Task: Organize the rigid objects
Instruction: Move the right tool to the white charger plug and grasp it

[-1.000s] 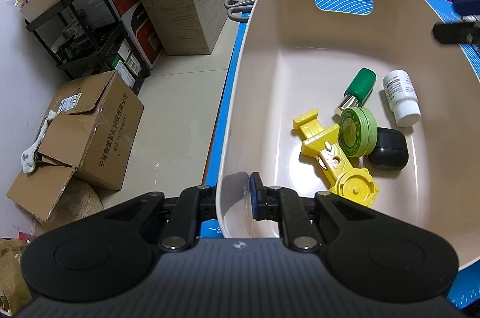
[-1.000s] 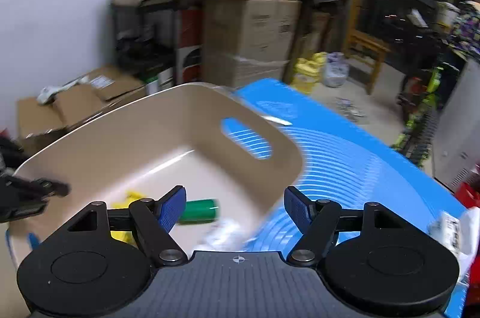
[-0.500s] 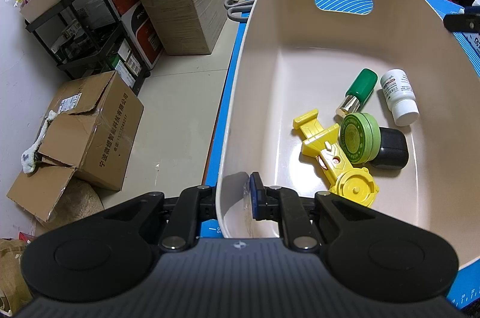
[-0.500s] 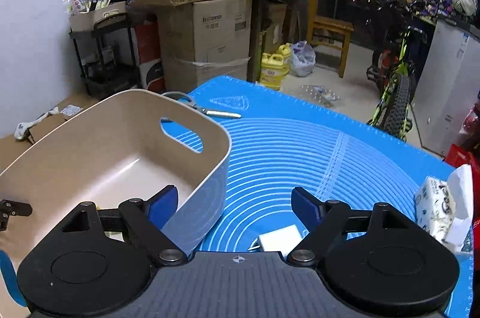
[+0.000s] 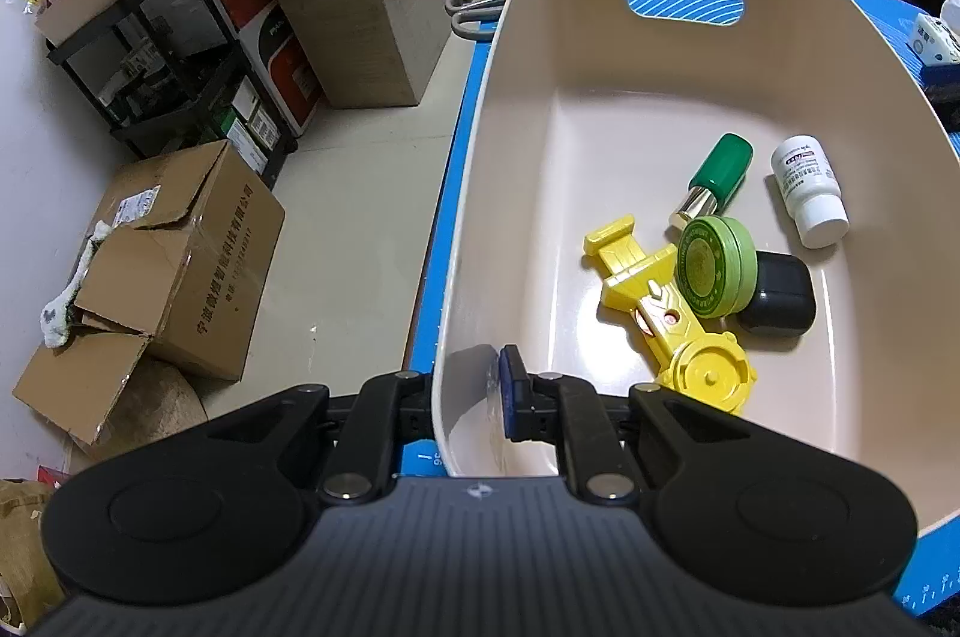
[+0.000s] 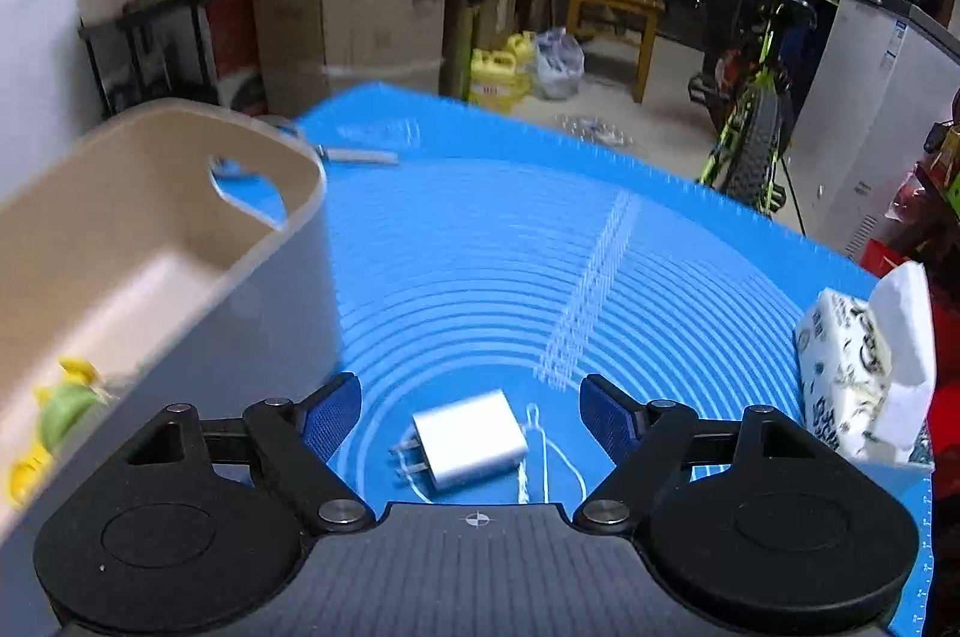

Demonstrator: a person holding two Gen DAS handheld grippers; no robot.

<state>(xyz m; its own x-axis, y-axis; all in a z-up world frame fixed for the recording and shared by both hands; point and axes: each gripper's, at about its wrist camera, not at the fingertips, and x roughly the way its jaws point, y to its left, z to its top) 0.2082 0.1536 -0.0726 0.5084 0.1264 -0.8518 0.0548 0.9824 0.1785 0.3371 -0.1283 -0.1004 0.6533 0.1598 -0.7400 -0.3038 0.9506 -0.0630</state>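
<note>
one bin point(image 5: 516, 54), five items inside, one charger point(image 6: 468, 439), one tissue pack point(image 6: 852, 373).

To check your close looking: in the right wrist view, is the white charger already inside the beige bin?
No, the white charger lies on the blue mat, outside the beige bin.

The left wrist camera looks steeply down from close above the near rim of the beige bin point(image 5: 480, 193), floor to its left. The right wrist camera faces across the blue bench point(image 6: 480, 265), nearer level. Both views share the bin and bench.
</note>
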